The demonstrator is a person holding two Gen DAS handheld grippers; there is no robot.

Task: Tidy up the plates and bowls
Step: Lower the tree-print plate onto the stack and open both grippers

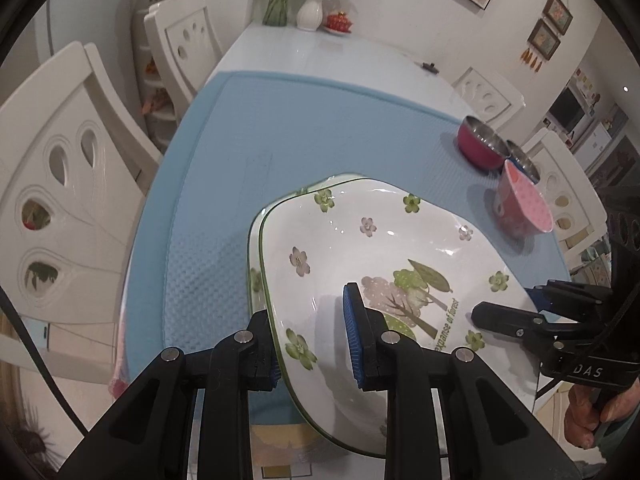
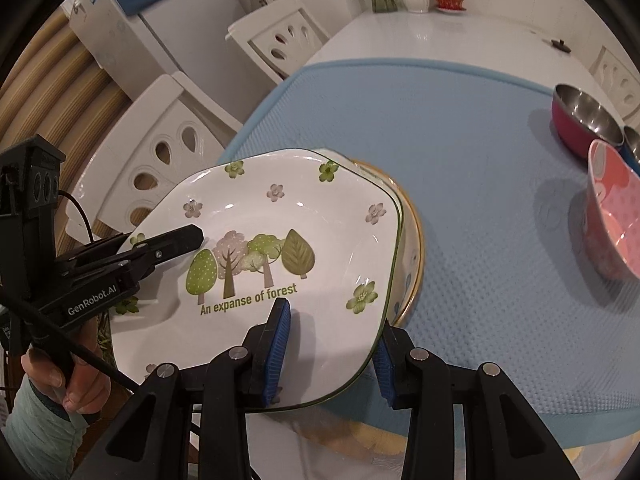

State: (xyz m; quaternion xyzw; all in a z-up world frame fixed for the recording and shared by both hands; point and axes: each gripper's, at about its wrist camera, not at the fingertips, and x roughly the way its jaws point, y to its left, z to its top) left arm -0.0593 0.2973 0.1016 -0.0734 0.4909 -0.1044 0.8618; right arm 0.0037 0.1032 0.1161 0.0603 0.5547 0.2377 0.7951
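A white square plate with trees and flowers [image 1: 384, 248] [image 2: 280, 216] lies on top of other plates on the blue mat. My left gripper [image 1: 314, 340] straddles its left rim, one finger over the plate, one under; the jaws stand apart. My right gripper [image 2: 332, 344] straddles its right rim the same way. A second matching plate [image 1: 254, 276] shows just under it, and a gold-rimmed plate [image 2: 412, 240] lies below. A pink dotted bowl [image 1: 524, 204] [image 2: 612, 216], a red steel bowl [image 1: 480, 144] [image 2: 584, 120] and a blue steel bowl [image 1: 524, 160] stand at the right.
The blue mat [image 1: 320, 128] [image 2: 460, 140] covers the near half of a white table [image 1: 320, 48]. White chairs [image 1: 68, 184] [image 2: 168, 160] stand on the left, others on the right. A vase of flowers [image 1: 310, 8] and a red pot [image 1: 339, 23] stand at the far end.
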